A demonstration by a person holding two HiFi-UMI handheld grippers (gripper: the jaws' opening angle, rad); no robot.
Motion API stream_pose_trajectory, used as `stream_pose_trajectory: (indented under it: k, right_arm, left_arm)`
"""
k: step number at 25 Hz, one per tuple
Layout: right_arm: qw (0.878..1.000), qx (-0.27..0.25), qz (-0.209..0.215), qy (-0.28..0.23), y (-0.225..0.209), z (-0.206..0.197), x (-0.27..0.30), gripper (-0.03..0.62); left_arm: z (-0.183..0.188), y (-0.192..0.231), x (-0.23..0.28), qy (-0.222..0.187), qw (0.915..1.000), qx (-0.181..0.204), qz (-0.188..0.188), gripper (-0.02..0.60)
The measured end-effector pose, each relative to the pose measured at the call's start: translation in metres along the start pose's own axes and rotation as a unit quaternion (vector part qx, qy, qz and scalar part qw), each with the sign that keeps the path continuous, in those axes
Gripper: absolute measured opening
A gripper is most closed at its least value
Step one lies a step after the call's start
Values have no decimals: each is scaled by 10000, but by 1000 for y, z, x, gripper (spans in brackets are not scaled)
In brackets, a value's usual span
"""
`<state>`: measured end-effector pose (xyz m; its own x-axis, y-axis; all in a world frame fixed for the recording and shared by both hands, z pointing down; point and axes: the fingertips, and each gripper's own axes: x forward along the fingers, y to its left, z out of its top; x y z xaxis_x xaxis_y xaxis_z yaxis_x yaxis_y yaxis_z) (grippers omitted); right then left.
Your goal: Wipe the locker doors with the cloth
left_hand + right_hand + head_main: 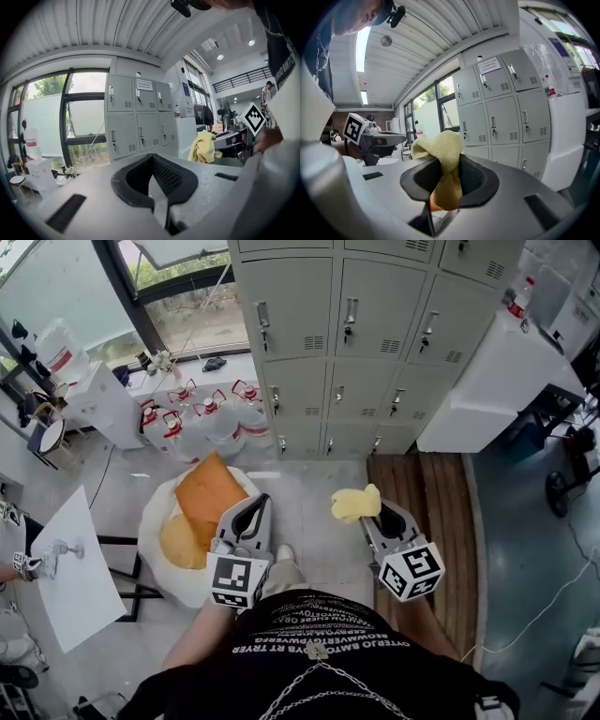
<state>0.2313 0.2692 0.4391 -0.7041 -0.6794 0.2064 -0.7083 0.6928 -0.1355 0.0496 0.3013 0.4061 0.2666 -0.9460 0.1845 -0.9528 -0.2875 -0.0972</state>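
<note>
Currently right claw (pixel 382 517) clamps the soft yellow fabric cloth (pixel 354 504) by a bunched fold, well short of the grey metal locker doors (pixel 375 315). Left claw (pixel 251 514) clenched, empty. Cloth's light, floppy; likely needs a mid-bunch grip.

Lockers (pixel 375 334) straight ahead, jugs (pixel 202 418) on the floor to their left, a cabinet (pixel 487 381) hard against their right. Nearer in, the cloth (pixel 354 503) sits between the fingers of the right gripper (pixel 382 514). The left gripper (pixel 251 510) is alongside to its left, above a sack (pixel 153 512) on the floor.
</note>
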Motion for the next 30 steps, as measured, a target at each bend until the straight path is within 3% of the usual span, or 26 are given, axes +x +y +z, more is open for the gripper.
stream_pose_trajectory:
  k: [6,19,30]
  right_arm:
    - [9993,83,-353,-16,-21,-3,-1,94]
    - [9987,188,-408,258,-19,-7,46,94]
    - [9964,261,-682,438,-56,-7,87,94]
  left_arm:
    - [-1,9,13,-22,10000,-9,-33,5]
    - [-9,26,75,51,9982,-123,-582,5]
    - [-14,38,145,85,9953,-191,-942,5]
